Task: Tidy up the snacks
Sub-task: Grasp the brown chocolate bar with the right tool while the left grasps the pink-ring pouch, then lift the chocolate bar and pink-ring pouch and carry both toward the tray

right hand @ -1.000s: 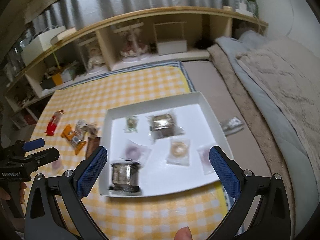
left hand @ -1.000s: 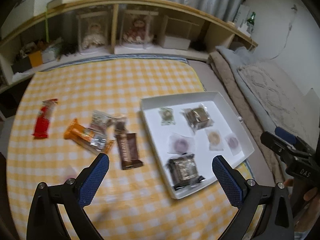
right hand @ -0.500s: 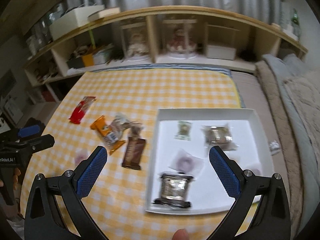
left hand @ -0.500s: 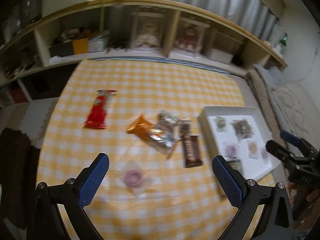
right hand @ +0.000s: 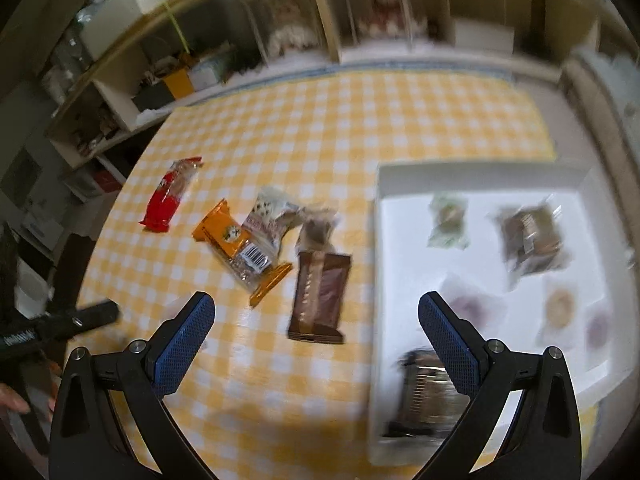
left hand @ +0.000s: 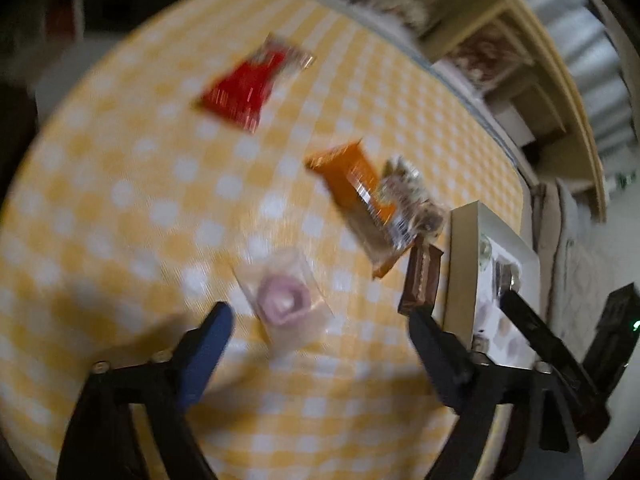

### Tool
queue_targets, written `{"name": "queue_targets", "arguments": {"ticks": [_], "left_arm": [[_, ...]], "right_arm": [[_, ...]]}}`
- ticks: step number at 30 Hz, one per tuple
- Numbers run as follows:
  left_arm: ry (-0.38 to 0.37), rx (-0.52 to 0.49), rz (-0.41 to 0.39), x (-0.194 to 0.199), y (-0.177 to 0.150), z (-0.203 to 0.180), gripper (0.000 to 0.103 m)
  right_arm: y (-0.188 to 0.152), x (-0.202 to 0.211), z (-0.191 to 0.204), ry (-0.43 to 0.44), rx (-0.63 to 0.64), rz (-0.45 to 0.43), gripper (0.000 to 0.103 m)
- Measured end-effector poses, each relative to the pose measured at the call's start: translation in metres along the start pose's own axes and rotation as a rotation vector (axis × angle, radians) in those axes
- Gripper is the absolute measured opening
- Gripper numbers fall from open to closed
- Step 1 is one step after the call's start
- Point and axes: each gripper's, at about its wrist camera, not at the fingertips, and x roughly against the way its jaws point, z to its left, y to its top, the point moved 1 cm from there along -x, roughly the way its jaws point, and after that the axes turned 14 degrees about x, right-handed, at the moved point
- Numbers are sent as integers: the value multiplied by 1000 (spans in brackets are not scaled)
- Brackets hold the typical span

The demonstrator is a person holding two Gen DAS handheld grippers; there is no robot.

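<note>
**Both grippers over the loose snacks, nothing held yet**

Left gripper (left hand: 320, 320): jaws apart and empty; they have just been closing in a bit. The clear-wrapped pink sweet (left hand: 283, 298) lies on the checked cloth (left hand: 120, 200) between and just ahead of the fingertips, not touched. Likely the left's target. The wrapper is thin and flat, so the gripper should come down until the fingertips meet the cloth on either side, then close on the sweet's body, not the loose film edge. The frame is blurred; it should settle before closing.

Right gripper (right hand: 316, 308): jaws wide and empty, also just narrowed slightly. The brown bar (right hand: 320, 296) lies flat just ahead between the fingers, long axis running away from the gripper. Gripping across its narrow width suits that alignment. Its far end touches a small dark packet (right hand: 316, 228), so the approach should stay at the near end.

White tray (right hand: 480, 184) sits just right of the brown bar and already holds about 6 wrapped items. Free floor shows near its middle; drops should go there.

Further out: the orange packet (right hand: 224, 228) with a clear barcoded wrapper (right hand: 264, 236) lying over it. These 2 overlap, so the top 1 goes first. The red packet (right hand: 170, 194) lies alone, farthest from the tray.

Risk: the 2 grippers are close together near the tray edge, so they should move 1 at a time.
</note>
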Motion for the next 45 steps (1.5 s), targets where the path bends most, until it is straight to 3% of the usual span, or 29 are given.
{"name": "queue_targets", "arguments": {"ticks": [2, 8, 12, 16, 22, 29, 37, 45], "left_arm": [[0, 69, 34, -13, 7, 11, 80], [8, 180, 58, -37, 19, 26, 78], [6, 193, 79, -50, 18, 24, 78], [23, 185, 67, -63, 15, 28, 78], [57, 119, 33, -76, 14, 14, 77], [109, 23, 1, -87, 9, -3, 75], [170, -157, -8, -97, 1, -23, 50], [282, -364, -19, -114, -15, -41, 51]], "right_arm": [[1, -15, 0, 31, -17, 36, 56], [0, -58, 7, 34, -15, 155, 42], [-2, -79, 13, -6, -1, 205, 41], [-1, -93, 24, -115, 96, 234, 41], [-8, -109, 38, -171, 193, 263, 38], [-29, -105, 54, -142, 284, 258, 35], [-71, -92, 76, -61, 375, 276, 35], [-107, -58, 77, 73, 314, 274, 26]]}}
